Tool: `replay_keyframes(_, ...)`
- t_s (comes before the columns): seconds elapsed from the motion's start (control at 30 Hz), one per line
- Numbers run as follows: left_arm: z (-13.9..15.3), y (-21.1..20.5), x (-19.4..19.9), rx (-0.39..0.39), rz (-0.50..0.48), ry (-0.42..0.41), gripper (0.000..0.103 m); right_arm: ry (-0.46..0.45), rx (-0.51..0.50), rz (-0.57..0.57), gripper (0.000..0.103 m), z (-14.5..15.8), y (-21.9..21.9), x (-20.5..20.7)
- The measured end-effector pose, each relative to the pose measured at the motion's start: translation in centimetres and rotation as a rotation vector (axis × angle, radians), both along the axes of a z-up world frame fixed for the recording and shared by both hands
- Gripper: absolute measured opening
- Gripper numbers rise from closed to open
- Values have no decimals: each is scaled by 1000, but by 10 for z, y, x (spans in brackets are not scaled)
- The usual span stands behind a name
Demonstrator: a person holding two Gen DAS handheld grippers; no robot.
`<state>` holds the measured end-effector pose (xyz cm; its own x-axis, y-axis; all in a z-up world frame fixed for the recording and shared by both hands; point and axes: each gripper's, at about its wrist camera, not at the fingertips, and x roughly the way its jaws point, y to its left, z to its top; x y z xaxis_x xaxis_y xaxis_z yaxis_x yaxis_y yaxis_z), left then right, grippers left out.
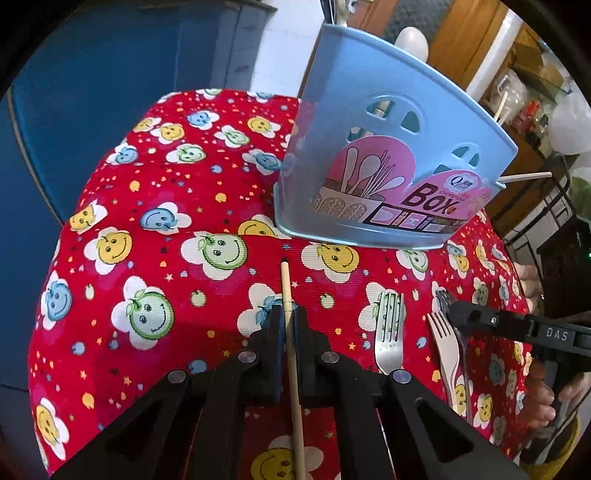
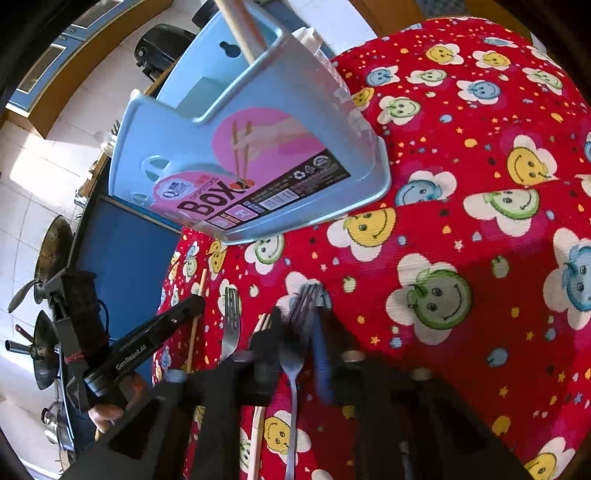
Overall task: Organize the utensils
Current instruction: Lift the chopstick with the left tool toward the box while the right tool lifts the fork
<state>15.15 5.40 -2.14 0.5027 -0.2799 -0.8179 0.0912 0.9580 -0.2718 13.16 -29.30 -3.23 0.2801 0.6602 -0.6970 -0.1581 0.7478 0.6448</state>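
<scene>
My left gripper (image 1: 288, 321) is shut on a wooden chopstick (image 1: 285, 284) that lies along the cloth and points at the blue utensil box (image 1: 388, 166). To its right lie a silver fork (image 1: 388, 332) and a cream plastic fork (image 1: 443, 343). In the right wrist view, my right gripper (image 2: 295, 321) sits low over the cloth. Its jaws stand close on either side of a dark metal fork (image 2: 292, 362) and pinch its head, though the picture is blurred there. The blue box (image 2: 258, 158) stands just beyond. The left gripper (image 2: 192, 302) and its chopstick (image 2: 195, 325) show at the left.
A red cloth with smiley flowers (image 1: 155, 258) covers the rounded table, which drops off at the left and far edges. The box holds a chopstick (image 2: 240, 33) and white utensils (image 1: 410, 38). A blue cabinet (image 1: 92, 92) stands behind. Dark pans (image 2: 51, 251) hang by the wall.
</scene>
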Motion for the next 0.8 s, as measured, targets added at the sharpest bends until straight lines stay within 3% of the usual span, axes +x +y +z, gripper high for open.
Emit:
replay_keyframes(0.27, 1, -5, 18, 45, -88, 88, 7, -57, -7, 29, 9, 14, 3, -8)
replay_keyframes(0.4, 2, -9, 18, 77, -103, 86, 6, -102, -20, 39, 9, 30, 10, -16)
replay_keyframes(0.57, 12, -3, 5, -5, -77, 40, 4, -178, -14, 25, 7, 51, 6, -30)
replay_keyframes(0.8, 47, 1, -29, -102, -24, -141, 4, -302, 16, -34, 5, 79, -5, -52)
